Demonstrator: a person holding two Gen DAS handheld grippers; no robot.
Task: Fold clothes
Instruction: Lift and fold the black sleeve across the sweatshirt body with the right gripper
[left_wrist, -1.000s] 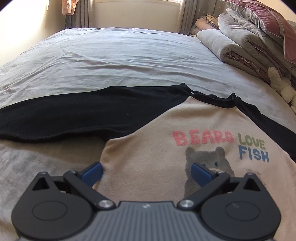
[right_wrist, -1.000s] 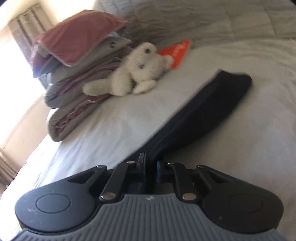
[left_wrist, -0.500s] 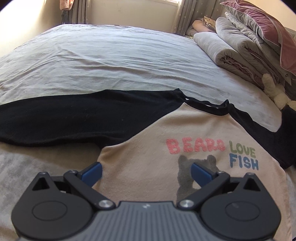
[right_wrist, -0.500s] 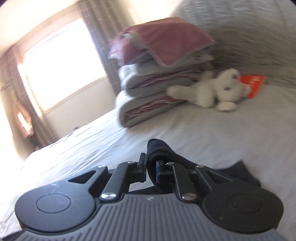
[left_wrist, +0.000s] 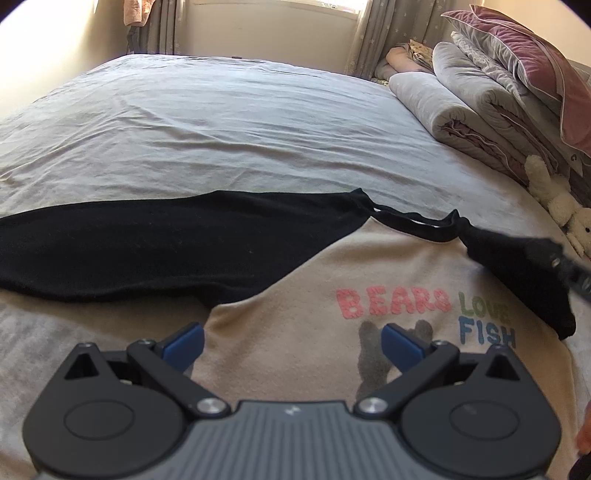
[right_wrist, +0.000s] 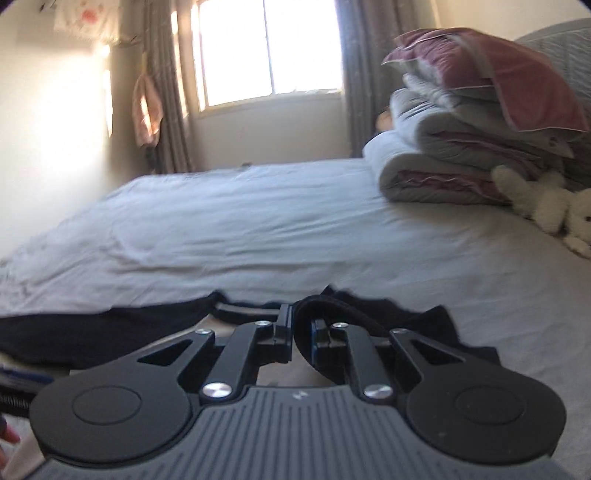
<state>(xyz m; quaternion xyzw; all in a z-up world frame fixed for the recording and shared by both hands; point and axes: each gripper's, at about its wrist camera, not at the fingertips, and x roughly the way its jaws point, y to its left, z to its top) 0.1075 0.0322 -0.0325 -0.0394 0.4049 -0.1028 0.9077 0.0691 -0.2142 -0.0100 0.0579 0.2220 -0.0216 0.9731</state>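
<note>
A beige shirt with black sleeves and a "BEARS LOVE FISH" bear print lies face up on the bed. Its left black sleeve stretches out flat to the left. The right black sleeve is lifted and folded over the chest beside the print. My right gripper is shut on that sleeve's black cloth, and it shows at the right edge of the left wrist view. My left gripper hovers open over the shirt's lower front, nothing between its blue pads.
The grey bed sheet spreads wide beyond the shirt. Folded grey and maroon quilts are stacked at the right, with a white plush toy against them. A window and curtains stand behind the bed.
My right gripper has swung left with the black sleeve, carrying it from stretched out to the right to over the shirt's chest. The left gripper has stayed in place, open.
</note>
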